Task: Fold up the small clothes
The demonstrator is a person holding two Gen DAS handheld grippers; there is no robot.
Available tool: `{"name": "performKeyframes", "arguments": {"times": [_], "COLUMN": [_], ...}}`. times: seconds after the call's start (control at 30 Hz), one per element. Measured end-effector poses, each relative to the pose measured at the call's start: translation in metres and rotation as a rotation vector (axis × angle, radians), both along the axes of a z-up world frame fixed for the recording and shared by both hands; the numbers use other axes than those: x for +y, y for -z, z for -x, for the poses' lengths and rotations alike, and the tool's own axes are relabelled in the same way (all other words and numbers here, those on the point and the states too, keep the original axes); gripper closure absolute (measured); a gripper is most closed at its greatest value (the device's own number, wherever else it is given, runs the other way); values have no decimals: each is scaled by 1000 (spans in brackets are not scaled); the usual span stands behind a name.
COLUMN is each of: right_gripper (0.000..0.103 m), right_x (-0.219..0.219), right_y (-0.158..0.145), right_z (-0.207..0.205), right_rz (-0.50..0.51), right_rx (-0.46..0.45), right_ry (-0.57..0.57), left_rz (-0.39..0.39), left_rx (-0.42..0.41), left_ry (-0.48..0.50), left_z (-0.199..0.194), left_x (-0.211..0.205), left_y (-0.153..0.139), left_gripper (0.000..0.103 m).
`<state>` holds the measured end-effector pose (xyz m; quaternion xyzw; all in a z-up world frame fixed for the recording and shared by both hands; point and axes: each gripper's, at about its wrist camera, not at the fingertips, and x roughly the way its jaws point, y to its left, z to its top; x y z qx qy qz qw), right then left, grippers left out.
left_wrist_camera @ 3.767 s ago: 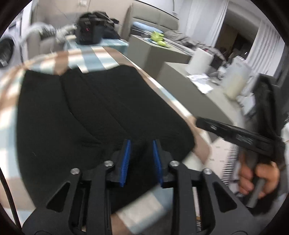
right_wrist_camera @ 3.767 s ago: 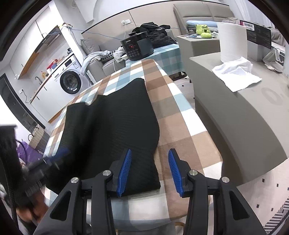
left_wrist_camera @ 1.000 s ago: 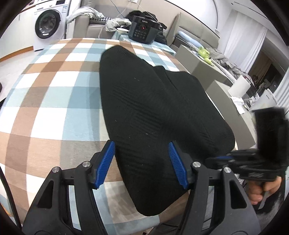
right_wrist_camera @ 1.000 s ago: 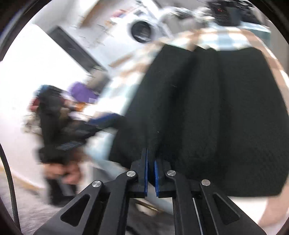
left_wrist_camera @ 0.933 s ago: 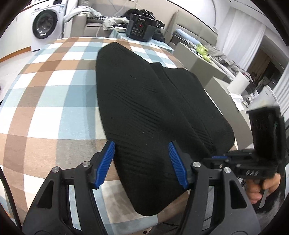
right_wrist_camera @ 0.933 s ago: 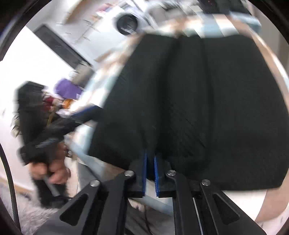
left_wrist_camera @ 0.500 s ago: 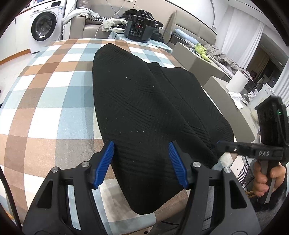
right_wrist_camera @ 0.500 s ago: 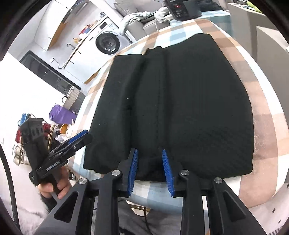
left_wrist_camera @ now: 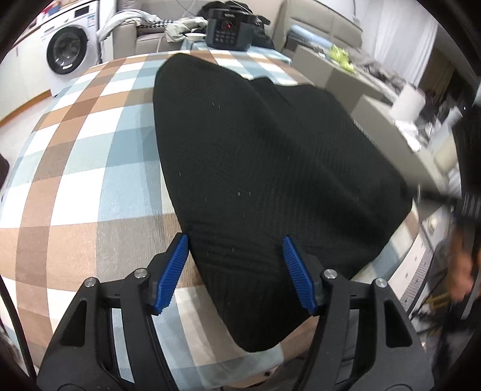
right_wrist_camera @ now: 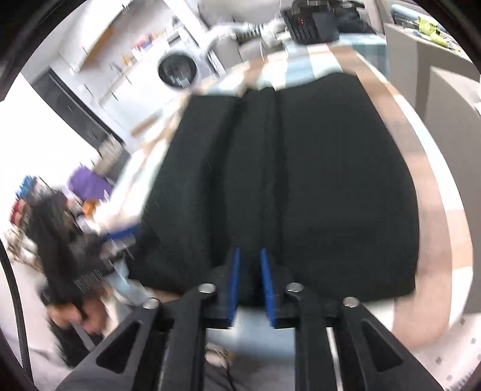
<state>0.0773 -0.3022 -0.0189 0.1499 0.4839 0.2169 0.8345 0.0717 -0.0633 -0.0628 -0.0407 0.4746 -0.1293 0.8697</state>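
One checked cloth in brown, pale blue and white covers the surface (left_wrist_camera: 75, 156), which fills most of the left wrist view from the left edge to the lower middle. On it lies the black garment (left_wrist_camera: 270, 168), a ribbed knit folded into a long shape that runs from the upper middle of the frame down to the lower middle, with a lengthwise fold ridge on its right half; in the right wrist view it fills the centre of the frame, with two lengthwise creases down its middle. A washing machine (left_wrist_camera: 67, 52) stands in the upper left of the left wrist view, and a black appliance (left_wrist_camera: 230, 28) with a small red display sits at the top centre, past the far end of the surface. The left tongs (left_wrist_camera: 237, 272) stand wide apart at the lower centre, straddling the garment's near end without pressing on it, and they are opening slightly. The right tongs (right_wrist_camera: 249, 284) are parted a little at the bottom centre of their own blurred view, over the garment's near hem, gripping nothing.
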Motion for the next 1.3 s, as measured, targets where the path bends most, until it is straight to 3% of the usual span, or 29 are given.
{"name": "performKeyframes", "arguments": {"times": [0.03,0.2,0.33,0.57,0.6,0.63,0.73,0.83,0.97,1.13,1.3], "right_gripper": [67,63,63,65,72,92,95,95,95,91,70], "right_x": [4,40,71,81,81,84,88,84,68,46,27], "right_y": [-2,6,27,36,34,33,9,-22,-8,31,21], "right_z": [-9,-69,-115,-155,-154,-156,-144,-132,-144,-154,-95], "right_rz": [-9,-51,-29,-23,-13,-2,23,123,232,115,-21], "right_rx": [-12,0,58,90,81,64,-37,-134,-76,97,95], "right_ry": [1,-48,-46,-38,-44,-57,-99,-81,-21,17,-42], "left_rz": [7,39,6,97,101,109,133,172,173,176,175], "left_rx": [-1,2,28,-8,-14,-19,-45,-61,-59,-24,-10], "left_ry": [5,38,56,7,-8,-20,-64,-104,-132,-149,-130], "left_z": [2,17,28,35,33,32,28,26,20,17,13], "left_x": [1,9,13,36,40,44,57,68,72,67,57], "left_y": [0,-2,7,-6,-8,-11,-20,-29,-30,-22,-15], "left_gripper": [41,40,36,36,36,36,36,36,36,36,36]}}
